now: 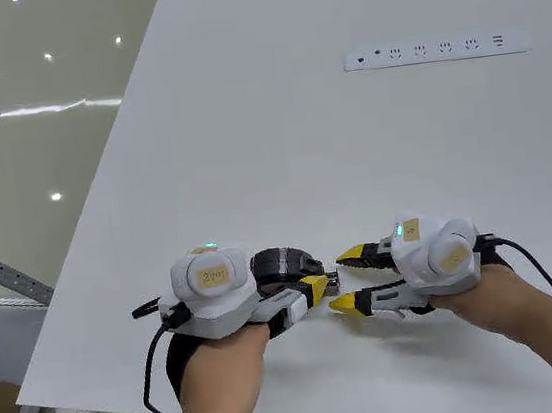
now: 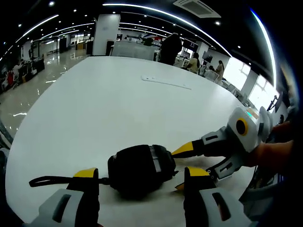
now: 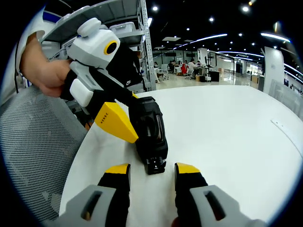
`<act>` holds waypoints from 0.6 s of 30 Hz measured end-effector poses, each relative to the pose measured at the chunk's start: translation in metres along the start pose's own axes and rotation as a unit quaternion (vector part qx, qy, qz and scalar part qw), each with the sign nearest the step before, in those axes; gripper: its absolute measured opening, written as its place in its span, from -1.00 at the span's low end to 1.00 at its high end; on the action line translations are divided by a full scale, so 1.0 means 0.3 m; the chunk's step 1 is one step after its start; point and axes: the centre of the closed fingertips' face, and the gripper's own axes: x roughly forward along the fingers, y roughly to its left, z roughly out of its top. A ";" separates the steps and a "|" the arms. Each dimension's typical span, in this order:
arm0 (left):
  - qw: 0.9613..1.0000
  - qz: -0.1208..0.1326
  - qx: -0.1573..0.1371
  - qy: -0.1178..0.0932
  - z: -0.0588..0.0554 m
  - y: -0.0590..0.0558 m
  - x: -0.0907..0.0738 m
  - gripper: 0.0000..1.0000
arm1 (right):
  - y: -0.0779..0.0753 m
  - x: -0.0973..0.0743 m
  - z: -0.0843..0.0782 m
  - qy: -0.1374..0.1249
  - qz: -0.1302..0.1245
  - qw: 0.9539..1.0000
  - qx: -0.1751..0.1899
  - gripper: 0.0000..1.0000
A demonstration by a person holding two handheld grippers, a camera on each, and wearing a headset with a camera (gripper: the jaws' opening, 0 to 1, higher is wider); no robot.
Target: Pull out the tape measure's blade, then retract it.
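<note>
Tape measure (image 1: 281,264) on white table (image 1: 348,137), near edge, 6 o'clock in head view. Left gripper (image 2: 140,177) jaws straddle case; clamped or loose, can't tell. Right gripper (image 1: 347,279) spread wide at case's 3 o'clock, holding nothing.

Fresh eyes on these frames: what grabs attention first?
The black tape measure lies near the front edge of the white table, between the spread jaws of the left claw. The right claw, yellow-tipped and open, points at one end of it from close by. Farther back on the table lies a white power strip.
</note>
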 end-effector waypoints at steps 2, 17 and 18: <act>1.000 -0.007 0.005 0.001 0.002 -0.010 -0.004 0.42 | 0.001 -0.008 -0.002 0.002 -0.002 1.000 0.002 -0.26; 0.998 -0.038 0.056 0.007 0.007 -0.023 -0.044 0.47 | -0.004 -0.103 0.011 0.012 -0.035 0.999 0.027 -0.09; 0.997 -0.040 0.059 0.009 0.005 -0.023 -0.046 0.47 | -0.004 -0.108 0.011 0.012 -0.035 0.999 0.029 -0.08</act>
